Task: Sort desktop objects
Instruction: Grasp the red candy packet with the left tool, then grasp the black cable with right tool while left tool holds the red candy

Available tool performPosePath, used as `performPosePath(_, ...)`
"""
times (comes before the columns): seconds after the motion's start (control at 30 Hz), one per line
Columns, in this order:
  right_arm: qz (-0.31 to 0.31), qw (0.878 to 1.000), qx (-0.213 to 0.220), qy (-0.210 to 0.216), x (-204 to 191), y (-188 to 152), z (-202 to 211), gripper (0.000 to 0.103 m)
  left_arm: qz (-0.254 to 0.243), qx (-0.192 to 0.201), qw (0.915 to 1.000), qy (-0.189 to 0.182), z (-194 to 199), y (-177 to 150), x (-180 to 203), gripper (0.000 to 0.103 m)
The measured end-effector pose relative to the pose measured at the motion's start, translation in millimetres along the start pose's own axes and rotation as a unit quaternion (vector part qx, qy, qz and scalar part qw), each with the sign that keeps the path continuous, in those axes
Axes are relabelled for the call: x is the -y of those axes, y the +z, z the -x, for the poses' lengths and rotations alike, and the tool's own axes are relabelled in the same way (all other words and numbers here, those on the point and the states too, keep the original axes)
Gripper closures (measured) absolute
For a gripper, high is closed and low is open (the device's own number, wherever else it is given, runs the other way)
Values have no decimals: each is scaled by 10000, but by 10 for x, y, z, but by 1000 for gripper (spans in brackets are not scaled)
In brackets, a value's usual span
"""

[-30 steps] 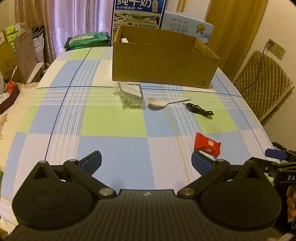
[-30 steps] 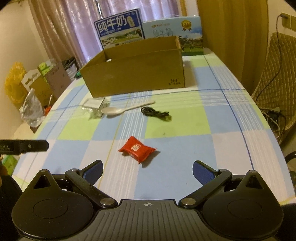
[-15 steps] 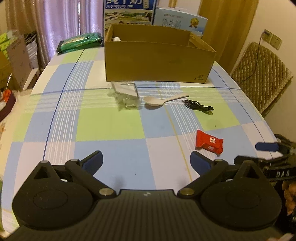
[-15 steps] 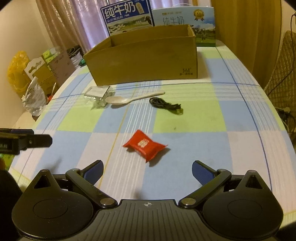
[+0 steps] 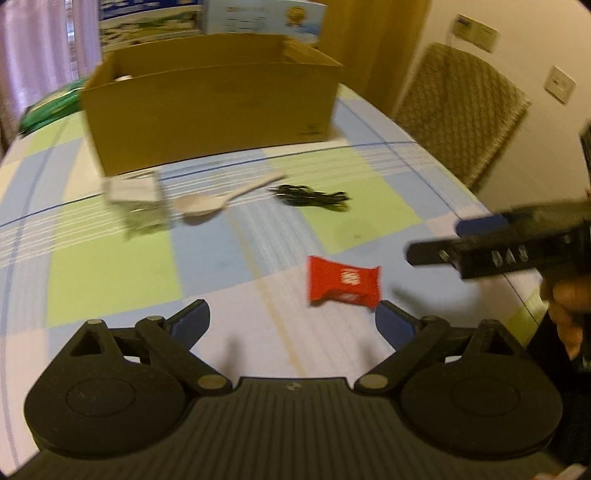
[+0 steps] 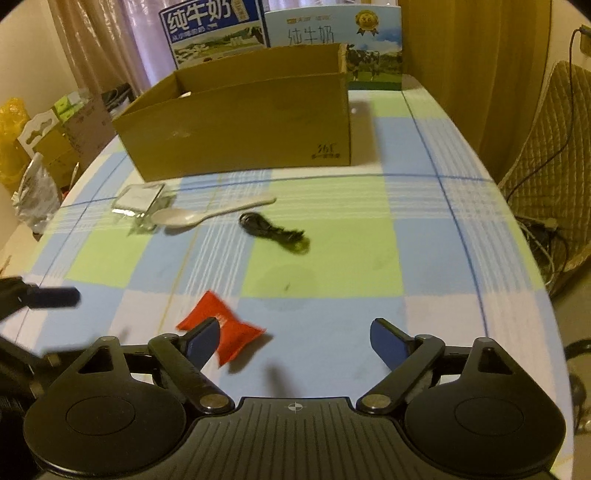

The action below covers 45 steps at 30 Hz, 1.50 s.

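Two views show our grippers over the checked table. From the left wrist, our left gripper hangs with its blue fingers spread wide and nothing between them. Just ahead of its right finger lies a red snack packet, flat on the cloth. Farther back sit a black cable, a white spoon and a crumpled clear wrapper just beside the spoon's bowl, all in front of an open cardboard box. Our right gripper reaches in from the right edge, blurred, with a hand behind it.

From the right wrist, our right gripper is likewise wide open and empty. The red snack packet lies partly behind its left finger, though we cannot tell whether they touch. The black cable, white spoon and clear wrapper lie beyond, before the cardboard box. Two milk cartons stand behind the box. One finger of our left gripper enters at the left edge.
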State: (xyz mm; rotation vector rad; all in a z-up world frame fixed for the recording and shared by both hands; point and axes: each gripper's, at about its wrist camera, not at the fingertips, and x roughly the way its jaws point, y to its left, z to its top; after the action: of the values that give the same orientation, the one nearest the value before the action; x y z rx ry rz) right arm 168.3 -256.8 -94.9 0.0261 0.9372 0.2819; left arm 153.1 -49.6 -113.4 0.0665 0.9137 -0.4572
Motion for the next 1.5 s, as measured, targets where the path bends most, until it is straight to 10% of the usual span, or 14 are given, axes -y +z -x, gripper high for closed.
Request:
performPosePath(0.5,-314,9994,-146,58,406,190,-307,18,-650,-436,9967,-211,-827,117,378,23)
performPosePath(0.83,-21,9998,-150,107,311,159,-457,18,-550,-354,9978,96,-776,156,210,64)
performPosePath(1.5,2305,9713,-101,587,-174,547,-1075,43,195,-44,9971,728,-599,131,-608,60)
